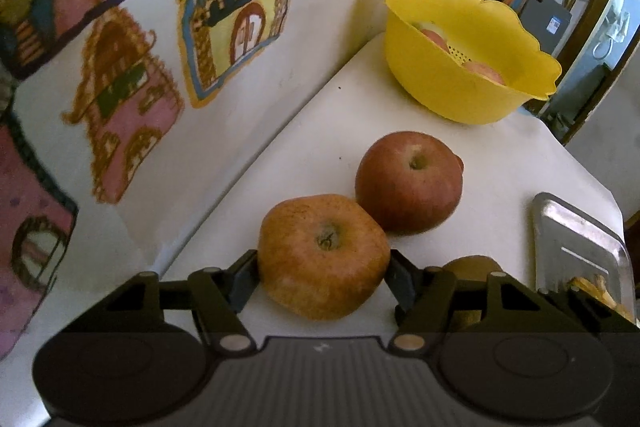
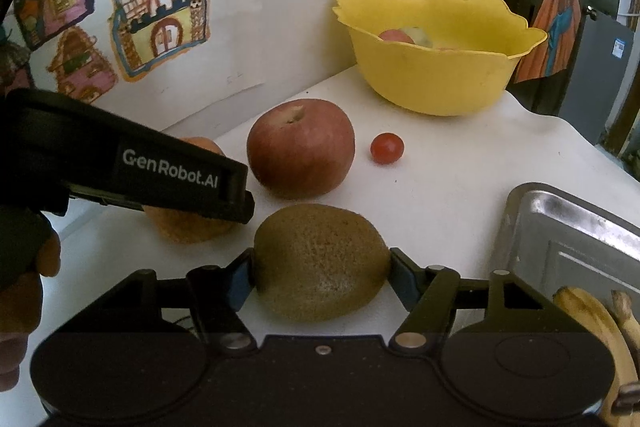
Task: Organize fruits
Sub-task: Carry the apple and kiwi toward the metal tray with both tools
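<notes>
My left gripper (image 1: 323, 273) is shut on an orange-brown apple (image 1: 324, 255) that rests on the white table. A red apple (image 1: 408, 181) touches it just beyond. My right gripper (image 2: 320, 277) is shut on a brown kiwi (image 2: 320, 261) on the table. In the right wrist view the left gripper (image 2: 240, 205) shows at the left over the orange apple (image 2: 188, 227), with the red apple (image 2: 301, 147) and a cherry tomato (image 2: 386, 147) farther on. A yellow bowl (image 1: 460, 83) holding several fruits stands at the back, also in the right wrist view (image 2: 432, 83).
A metal tray (image 2: 560, 239) lies at the right, also in the left wrist view (image 1: 580, 239), with bananas (image 2: 592, 315) at its near end. A wall with children's drawings (image 1: 240, 7) runs along the left. The table edge (image 2: 592, 143) drops off at the right.
</notes>
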A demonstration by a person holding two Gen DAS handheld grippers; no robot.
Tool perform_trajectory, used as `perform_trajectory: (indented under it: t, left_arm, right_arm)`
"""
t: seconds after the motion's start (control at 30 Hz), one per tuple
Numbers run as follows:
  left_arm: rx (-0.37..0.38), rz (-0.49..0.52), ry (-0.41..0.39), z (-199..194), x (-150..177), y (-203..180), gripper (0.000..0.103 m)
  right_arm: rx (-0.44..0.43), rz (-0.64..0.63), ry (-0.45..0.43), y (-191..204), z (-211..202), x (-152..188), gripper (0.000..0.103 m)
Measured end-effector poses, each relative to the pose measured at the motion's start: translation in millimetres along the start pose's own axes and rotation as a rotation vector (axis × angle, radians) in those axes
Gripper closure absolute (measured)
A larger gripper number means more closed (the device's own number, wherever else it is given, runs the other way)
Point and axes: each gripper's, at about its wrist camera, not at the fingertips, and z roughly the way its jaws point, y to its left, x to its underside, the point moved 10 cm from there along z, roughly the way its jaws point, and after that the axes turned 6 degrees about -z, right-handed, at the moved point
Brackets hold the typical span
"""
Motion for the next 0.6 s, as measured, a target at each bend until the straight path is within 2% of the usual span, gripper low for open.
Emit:
perform_trajectory:
  t: [0.6]
  left_arm:
    - [0.01,0.015,0.023,-41.5,49.1,9.8,0.032]
  right_arm:
    - [-0.01,-0.04,-0.012,23.9,-57.2,37.9,0.033]
